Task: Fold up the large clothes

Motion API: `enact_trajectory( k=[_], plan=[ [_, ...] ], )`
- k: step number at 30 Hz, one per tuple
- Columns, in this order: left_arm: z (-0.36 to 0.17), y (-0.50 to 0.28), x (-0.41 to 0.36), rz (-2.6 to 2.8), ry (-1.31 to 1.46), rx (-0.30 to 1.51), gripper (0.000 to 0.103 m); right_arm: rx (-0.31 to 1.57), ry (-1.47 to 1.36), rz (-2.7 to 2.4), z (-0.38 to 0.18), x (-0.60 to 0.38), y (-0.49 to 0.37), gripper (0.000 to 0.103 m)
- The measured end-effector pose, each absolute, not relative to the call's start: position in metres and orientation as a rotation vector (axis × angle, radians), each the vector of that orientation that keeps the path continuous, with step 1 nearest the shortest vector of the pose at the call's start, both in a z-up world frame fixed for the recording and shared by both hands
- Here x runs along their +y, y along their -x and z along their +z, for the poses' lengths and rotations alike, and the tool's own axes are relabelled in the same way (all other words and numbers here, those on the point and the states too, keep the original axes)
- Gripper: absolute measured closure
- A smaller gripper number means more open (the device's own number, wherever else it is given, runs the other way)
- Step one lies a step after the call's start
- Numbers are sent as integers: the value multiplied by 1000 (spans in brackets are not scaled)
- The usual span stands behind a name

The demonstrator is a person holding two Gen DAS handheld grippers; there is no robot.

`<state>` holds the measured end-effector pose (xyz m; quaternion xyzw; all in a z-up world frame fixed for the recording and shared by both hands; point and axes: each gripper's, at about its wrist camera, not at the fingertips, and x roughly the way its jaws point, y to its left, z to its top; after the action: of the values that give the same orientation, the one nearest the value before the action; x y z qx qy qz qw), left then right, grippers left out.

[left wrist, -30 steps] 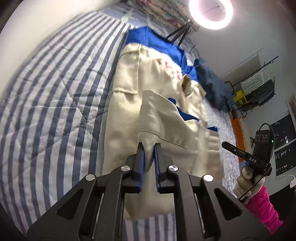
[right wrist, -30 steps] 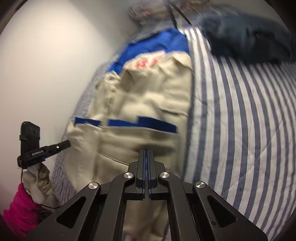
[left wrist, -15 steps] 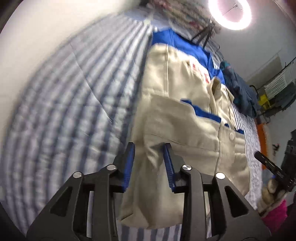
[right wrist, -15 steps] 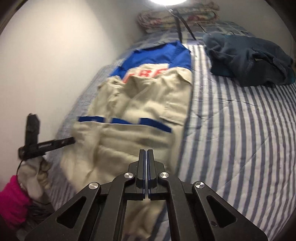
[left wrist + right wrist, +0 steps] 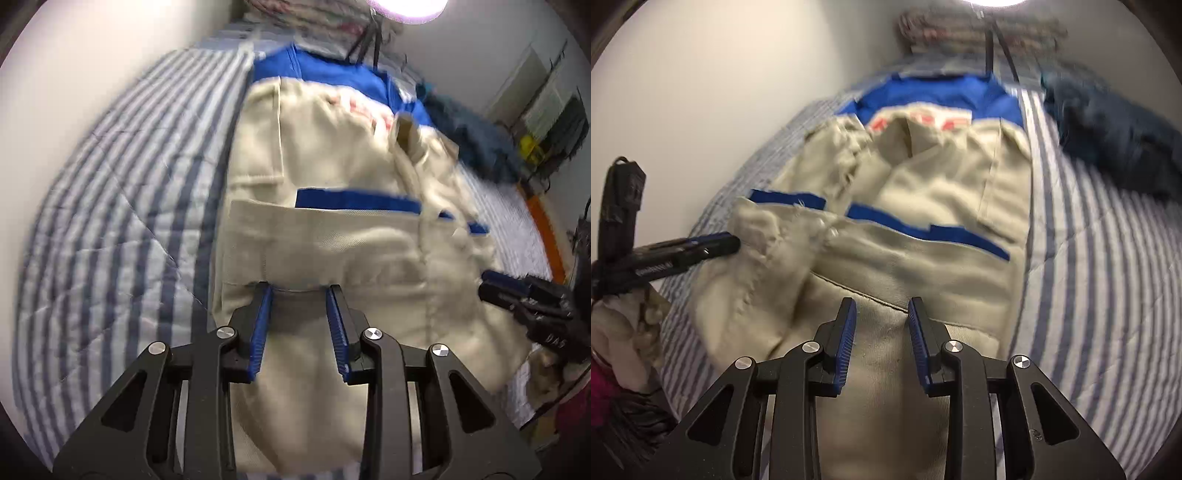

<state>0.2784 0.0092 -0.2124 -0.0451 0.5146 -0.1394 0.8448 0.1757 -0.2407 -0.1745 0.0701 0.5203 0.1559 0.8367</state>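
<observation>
Beige jacket (image 5: pixel 332 236) with blue trim on a blue-and-white striped quilt (image 5: pixel 122 206); dark teal garment (image 5: pixel 1115 136).

One beige jacket (image 5: pixel 332 251), one dark garment (image 5: pixel 1115 136), perhaps two folded quilts (image 5: pixel 979 33)

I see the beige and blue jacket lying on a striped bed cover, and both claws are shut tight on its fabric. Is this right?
Not quite: the beige and blue jacket does lie on the striped bed cover, but both claws are open. The left claw in the left wrist view and the right claw in the right wrist view have just opened, pads apart.
</observation>
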Motion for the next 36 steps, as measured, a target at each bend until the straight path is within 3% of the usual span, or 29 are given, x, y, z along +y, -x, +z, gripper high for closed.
enact_trajectory(
  k=[3, 8, 16, 19, 26, 36],
  plan=[
    [-210, -275, 1, -297, 27, 1071, 71, 1098, -70, 327, -183, -231, -173, 75],
    [-181, -292, 15, -360, 148, 1075, 71, 1112, -70, 379, -156, -238, -181, 75],
    [-125, -356, 30, -387, 113, 969, 44, 963, -75, 331, -96, -279, -219, 75],
    [-119, -392, 38, -380, 137, 963, 41, 906, -93, 296, -83, -300, -246, 75],
    [-132, -476, 39, -394, 213, 970, 39, 898, -102, 234, -95, -337, -312, 75],
    [-185, -593, 19, -425, 268, 1032, 37, 960, -212, 250, -156, -371, -419, 75]
  ],
)
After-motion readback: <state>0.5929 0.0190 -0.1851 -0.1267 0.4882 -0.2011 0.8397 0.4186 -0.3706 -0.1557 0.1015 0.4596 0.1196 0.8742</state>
